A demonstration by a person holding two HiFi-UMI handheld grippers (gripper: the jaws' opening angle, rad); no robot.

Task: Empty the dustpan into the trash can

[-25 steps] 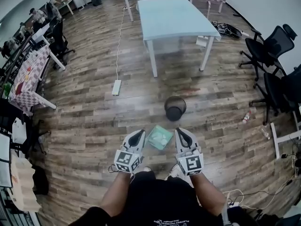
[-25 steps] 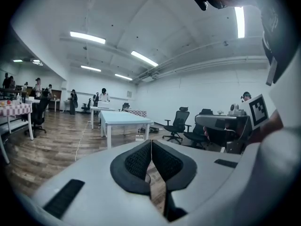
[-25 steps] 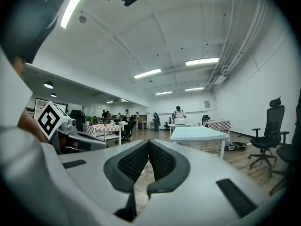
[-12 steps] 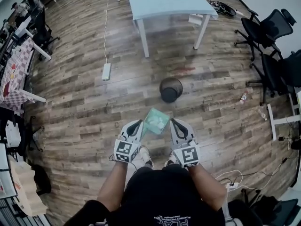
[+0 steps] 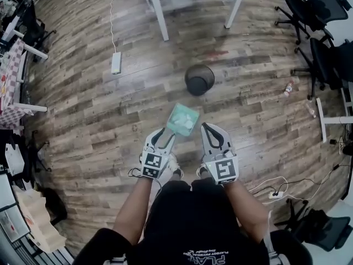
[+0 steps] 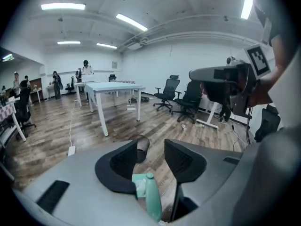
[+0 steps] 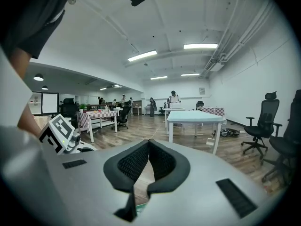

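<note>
A teal dustpan [image 5: 183,120] lies low over the wooden floor, just ahead of both grippers. A round black trash can [image 5: 199,79] stands on the floor a short way beyond it. My left gripper [image 5: 167,135] is at the dustpan's near left, and its jaws are opening. In the left gripper view the teal dustpan handle [image 6: 152,199] sits low between the fingers [image 6: 123,166], with the trash can [image 6: 141,145] showing through the gap. My right gripper [image 5: 206,129] is at the dustpan's near right, shut and empty; in the right gripper view its tips [image 7: 148,145] touch.
A light blue table [image 5: 157,7] stands beyond the trash can. A white power strip [image 5: 116,63] with its cord lies at the left. Black office chairs [image 5: 325,15] line the right side, with a bottle [image 5: 288,87] and cables [image 5: 273,194] on the floor.
Both hands have sunk toward the floor, and the head view has tilted further down. The dustpan stays just ahead of the grippers, near the trash can.
</note>
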